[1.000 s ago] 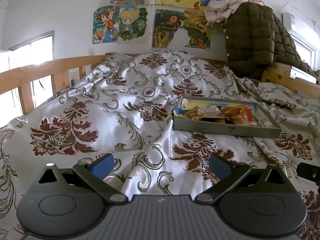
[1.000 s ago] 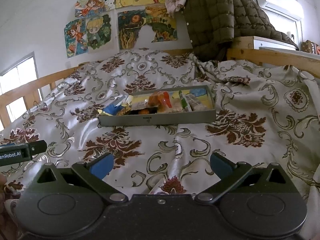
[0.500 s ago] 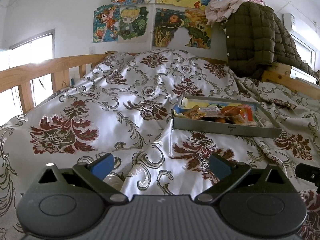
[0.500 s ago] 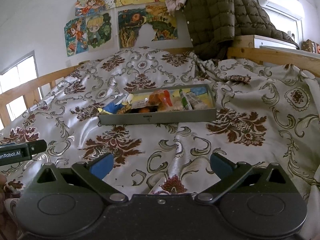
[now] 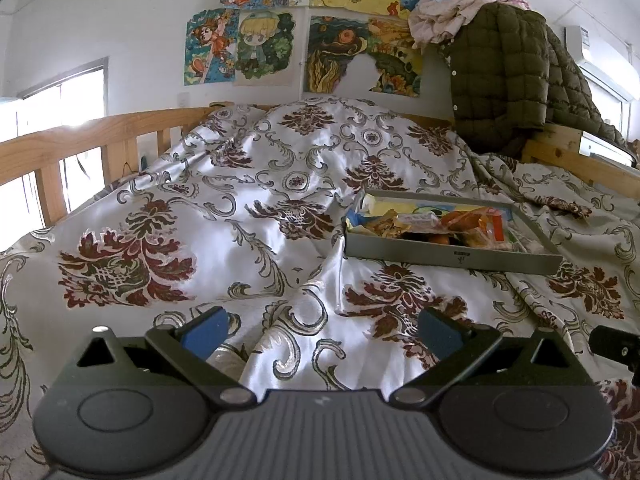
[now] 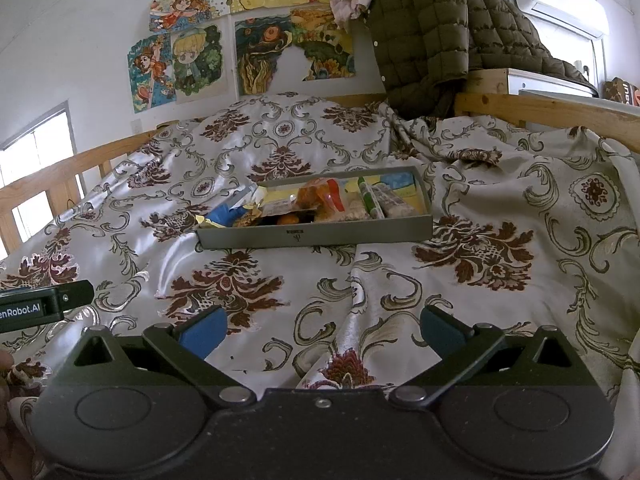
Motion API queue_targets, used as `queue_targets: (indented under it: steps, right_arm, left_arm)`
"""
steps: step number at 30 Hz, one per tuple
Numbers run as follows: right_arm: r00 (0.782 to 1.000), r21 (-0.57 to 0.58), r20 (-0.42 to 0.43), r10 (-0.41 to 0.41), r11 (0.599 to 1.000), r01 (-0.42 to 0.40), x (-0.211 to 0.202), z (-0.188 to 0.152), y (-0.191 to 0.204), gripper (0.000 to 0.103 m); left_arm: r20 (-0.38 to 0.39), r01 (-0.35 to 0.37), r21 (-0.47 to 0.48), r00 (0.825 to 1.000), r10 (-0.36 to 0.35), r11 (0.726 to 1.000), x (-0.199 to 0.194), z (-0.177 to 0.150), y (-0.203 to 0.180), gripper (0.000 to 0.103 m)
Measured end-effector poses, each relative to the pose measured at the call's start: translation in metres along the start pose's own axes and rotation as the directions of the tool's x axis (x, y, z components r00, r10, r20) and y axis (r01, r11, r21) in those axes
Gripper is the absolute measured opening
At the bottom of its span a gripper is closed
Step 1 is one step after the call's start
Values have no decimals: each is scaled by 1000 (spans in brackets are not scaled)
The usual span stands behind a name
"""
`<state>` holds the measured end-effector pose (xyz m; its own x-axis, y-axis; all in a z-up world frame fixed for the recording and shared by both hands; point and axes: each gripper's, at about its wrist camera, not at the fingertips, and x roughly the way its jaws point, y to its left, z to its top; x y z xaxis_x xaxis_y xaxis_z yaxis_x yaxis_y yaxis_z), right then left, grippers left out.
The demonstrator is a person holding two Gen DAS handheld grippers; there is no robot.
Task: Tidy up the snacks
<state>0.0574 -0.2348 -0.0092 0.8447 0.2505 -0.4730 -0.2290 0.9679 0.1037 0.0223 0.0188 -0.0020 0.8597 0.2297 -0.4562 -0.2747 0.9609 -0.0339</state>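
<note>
A shallow grey tray (image 5: 452, 257) (image 6: 316, 236) lies on the patterned bedspread, filled with several snack packets (image 5: 460, 226) (image 6: 324, 204) in orange, yellow, blue and green wrappers. My left gripper (image 5: 322, 334) hovers low over the bedspread, well short of the tray and to its left, open with nothing between its blue pads. My right gripper (image 6: 322, 330) is also open and holds nothing, facing the tray's long front wall from a distance. The side of the left gripper shows at the left edge of the right wrist view.
The floral bedspread (image 5: 248, 220) is rumpled into folds around the tray. Wooden bed rails (image 5: 52, 148) (image 6: 552, 112) run along both sides. A dark quilted jacket (image 5: 504, 80) hangs at the back right. Posters (image 5: 312, 32) cover the wall.
Both views have shifted only slightly. The grippers remain open and the tray has not moved.
</note>
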Motion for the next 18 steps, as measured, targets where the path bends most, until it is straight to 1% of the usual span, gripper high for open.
queue_targets:
  steps: [9, 18]
  right_arm:
    - [1000, 0, -1, 1, 1000, -1, 0, 1, -1, 102]
    - [1000, 0, -5, 0, 1000, 0, 1, -1, 1, 102]
  left_arm:
    - [-1, 1, -1, 1000, -1, 1000, -1, 1, 0, 103]
    - [-17, 26, 12, 1000, -26, 1000, 2, -2, -2, 103]
